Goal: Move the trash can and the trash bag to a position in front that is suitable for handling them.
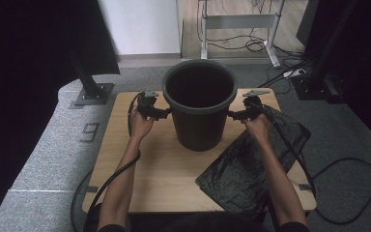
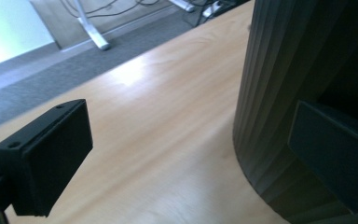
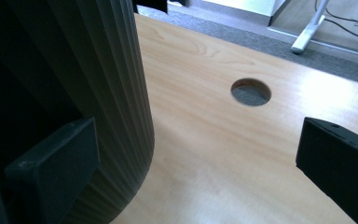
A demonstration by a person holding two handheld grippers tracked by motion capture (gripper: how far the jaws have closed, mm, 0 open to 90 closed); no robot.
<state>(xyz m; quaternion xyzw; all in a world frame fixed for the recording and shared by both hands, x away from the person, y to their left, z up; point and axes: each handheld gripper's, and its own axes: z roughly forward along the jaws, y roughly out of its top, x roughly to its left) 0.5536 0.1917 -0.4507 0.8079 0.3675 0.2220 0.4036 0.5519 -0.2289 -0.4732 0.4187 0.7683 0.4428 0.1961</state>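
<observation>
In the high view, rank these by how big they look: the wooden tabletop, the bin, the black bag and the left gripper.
1. wooden tabletop
2. bin and black bag: too alike to rank; the bin stands taller, nearer the camera, which inflates it
3. left gripper: plainly smallest

Bin (image 1: pixel 199 108) dark grey, ribbed wall; table (image 1: pixel 159 166) pale wood grain; bag (image 1: pixel 251 162) glossy black.

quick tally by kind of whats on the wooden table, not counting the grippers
Bin: 1, dark and ribbed, standing upright on the table.
Black plastic bag: 1, lying flat at the table's near right.
Total: 2
</observation>
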